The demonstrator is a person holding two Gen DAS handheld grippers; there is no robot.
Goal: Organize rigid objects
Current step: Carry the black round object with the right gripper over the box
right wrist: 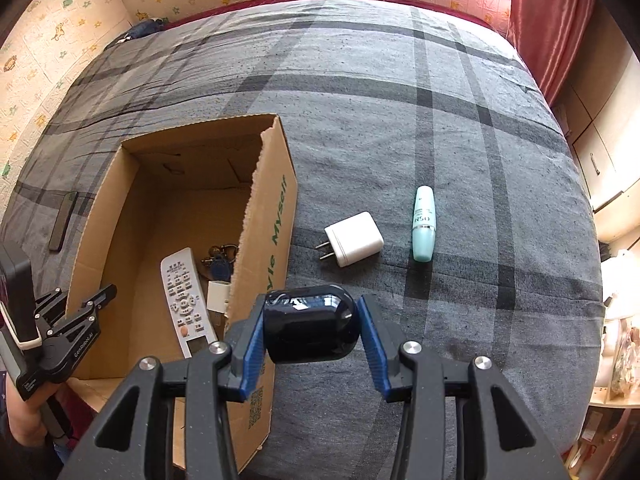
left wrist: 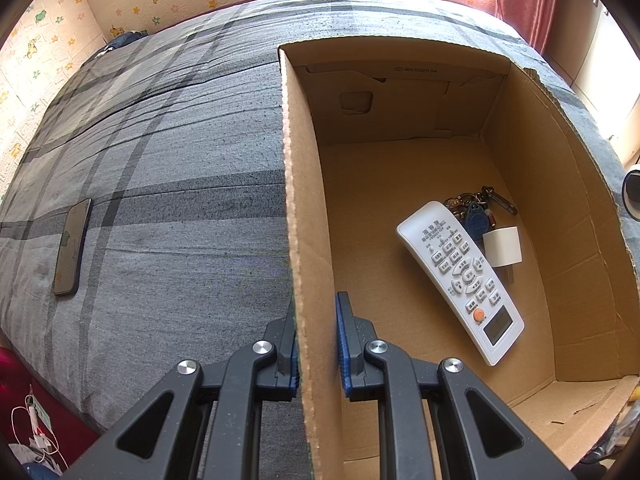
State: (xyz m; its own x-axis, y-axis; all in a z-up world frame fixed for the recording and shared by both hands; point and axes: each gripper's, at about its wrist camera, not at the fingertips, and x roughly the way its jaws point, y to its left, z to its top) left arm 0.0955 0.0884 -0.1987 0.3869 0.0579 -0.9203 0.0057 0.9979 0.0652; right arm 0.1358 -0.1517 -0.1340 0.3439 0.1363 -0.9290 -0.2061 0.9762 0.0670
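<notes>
An open cardboard box sits on a grey plaid bed. Inside lie a white remote, a bunch of keys with a blue tag and a white charger. My left gripper is shut on the box's left wall. My right gripper is shut on a glossy dark blue rounded object, held above the bed by the box's right wall. Another white charger and a pale teal bottle lie on the bed to the right.
A dark phone lies on the bed left of the box. Patterned wall panels run behind the bed, a red curtain hangs at the back right, and shelves with clutter stand beyond the bed's right edge.
</notes>
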